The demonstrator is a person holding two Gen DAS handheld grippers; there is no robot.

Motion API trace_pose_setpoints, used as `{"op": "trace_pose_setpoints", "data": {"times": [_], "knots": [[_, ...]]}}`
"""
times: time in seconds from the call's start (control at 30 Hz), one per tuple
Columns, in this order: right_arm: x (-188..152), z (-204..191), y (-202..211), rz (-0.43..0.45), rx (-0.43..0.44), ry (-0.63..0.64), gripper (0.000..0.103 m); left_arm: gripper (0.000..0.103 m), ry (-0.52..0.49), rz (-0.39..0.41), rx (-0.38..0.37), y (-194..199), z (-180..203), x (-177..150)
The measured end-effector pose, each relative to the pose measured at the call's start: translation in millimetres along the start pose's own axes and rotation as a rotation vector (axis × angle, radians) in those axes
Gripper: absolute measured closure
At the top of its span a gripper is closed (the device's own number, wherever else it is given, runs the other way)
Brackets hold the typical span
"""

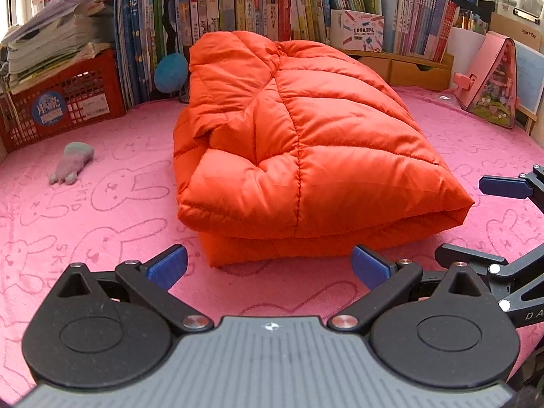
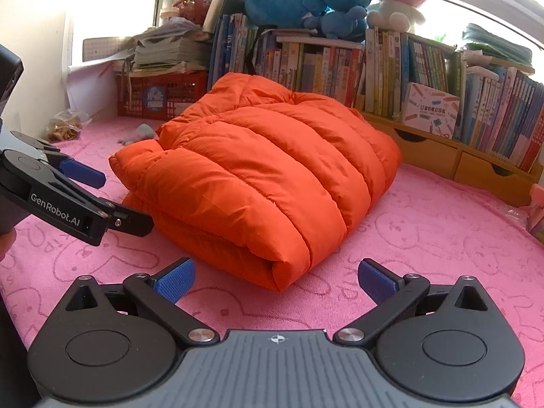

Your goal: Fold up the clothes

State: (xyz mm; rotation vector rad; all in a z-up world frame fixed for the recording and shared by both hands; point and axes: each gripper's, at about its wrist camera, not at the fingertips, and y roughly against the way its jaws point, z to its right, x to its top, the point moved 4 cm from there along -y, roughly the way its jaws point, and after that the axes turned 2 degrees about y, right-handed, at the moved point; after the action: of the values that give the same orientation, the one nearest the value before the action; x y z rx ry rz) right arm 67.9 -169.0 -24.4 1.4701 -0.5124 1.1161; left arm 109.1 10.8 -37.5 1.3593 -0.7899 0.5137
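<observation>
**Puffy jacket folded, both grippers off it**

We've got the bright orange quilted puffer jacket (image 1: 285, 149) folded into a thick bundle, sitting in the middle of the pink bunny-print blanket (image 1: 102, 210). Our left gripper (image 1: 268, 267) is just in front of its near edge, jaws spread wide, holding nothing. Our right gripper (image 2: 275, 278) sits near the jacket's corner, also wide open and empty. Behind it there's a red plastic crate (image 1: 64, 102) and a row of upright books (image 1: 238, 13)
</observation>
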Motion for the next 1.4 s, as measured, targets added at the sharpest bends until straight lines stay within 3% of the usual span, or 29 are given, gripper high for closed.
{"op": "trace_pose_setpoints", "data": {"times": [0.47, 0.63, 1.17, 1.4], "knots": [[-1, 10, -7, -0.033, -0.043, -0.040, 0.000, 0.000, 0.062, -0.069, -0.021, -10, 0, -1], [-1, 12, -8, -0.036, -0.051, -0.044, 0.000, 0.000, 0.054, -0.072, -0.001, -12, 2, 4], [2, 11, -8, -0.029, -0.062, -0.044, 0.000, 0.000, 0.056, -0.120, -0.042, -16, 7, 13], [2, 9, -9, -0.024, -0.063, -0.041, 0.000, 0.000, 0.032, -0.113, -0.013, -14, 11, 19]]}}
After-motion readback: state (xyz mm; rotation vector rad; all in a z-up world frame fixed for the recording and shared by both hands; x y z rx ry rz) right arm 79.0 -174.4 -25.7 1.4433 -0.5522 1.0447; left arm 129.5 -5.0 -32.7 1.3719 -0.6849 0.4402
